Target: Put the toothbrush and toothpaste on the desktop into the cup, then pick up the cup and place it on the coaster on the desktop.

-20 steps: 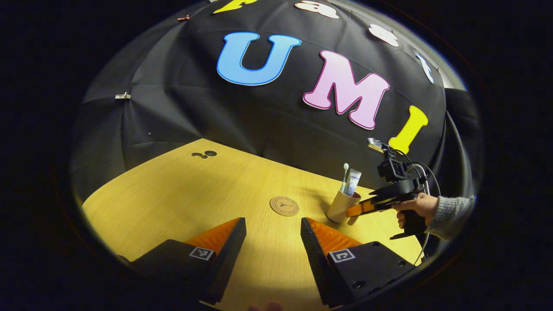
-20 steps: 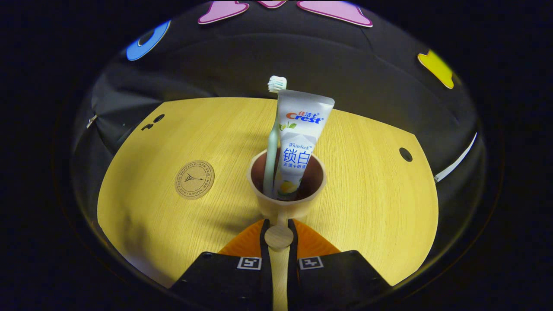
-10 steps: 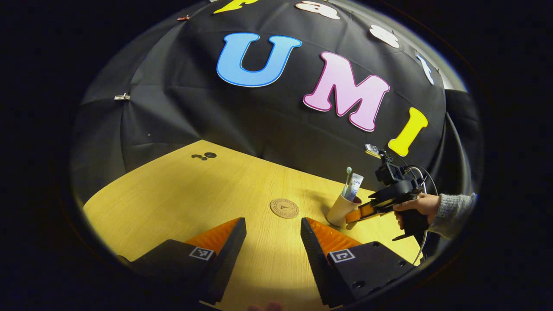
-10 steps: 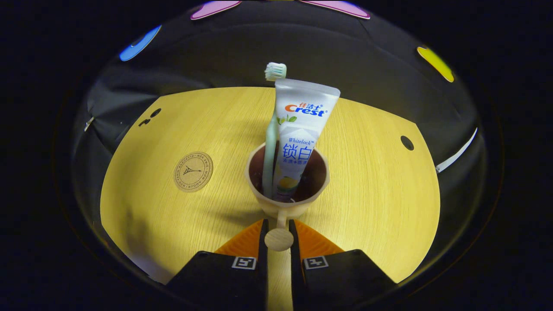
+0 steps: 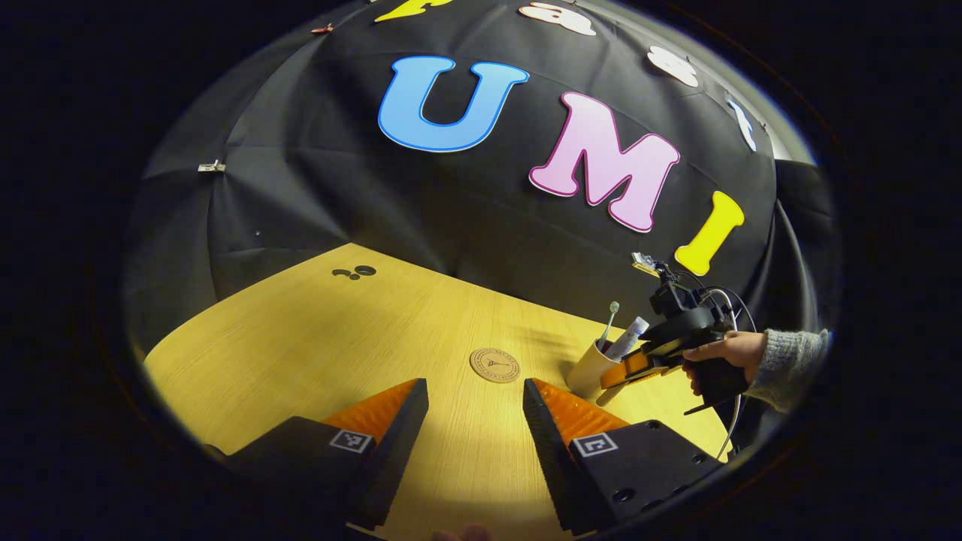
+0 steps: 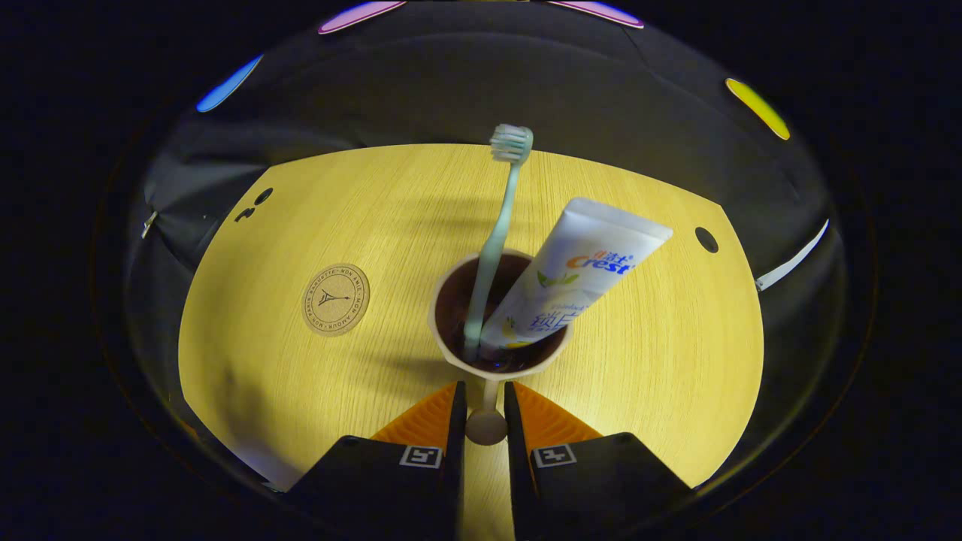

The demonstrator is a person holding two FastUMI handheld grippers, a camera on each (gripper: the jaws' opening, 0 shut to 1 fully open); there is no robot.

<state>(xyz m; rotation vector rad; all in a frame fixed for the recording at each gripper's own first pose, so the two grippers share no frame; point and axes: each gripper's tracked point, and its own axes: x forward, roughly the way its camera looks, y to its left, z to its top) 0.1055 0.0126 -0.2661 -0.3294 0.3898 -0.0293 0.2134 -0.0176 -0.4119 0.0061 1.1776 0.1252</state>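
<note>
Gripping the cup (image 6: pixel 497 330) by its handle, your right tool (image 6: pixel 485 421) has both fingers pressed against the handle's stem, with the cup tilted in the left gripper view (image 5: pixel 590 370). Inside it, the toothbrush (image 6: pixel 496 225) stands head up, while the toothpaste (image 6: pixel 579 278) leans over the rim to the right. On the wooden surface (image 6: pixel 301 218), the round coaster (image 6: pixel 336 299) lies to the cup's left, apart from it. Your left tool (image 5: pixel 475 409) hangs over the surface with its fingers spread and nothing between them. Your hand (image 5: pixel 725 353), in a grey sleeve (image 5: pixel 789 359), grips the right tool's handle.
</note>
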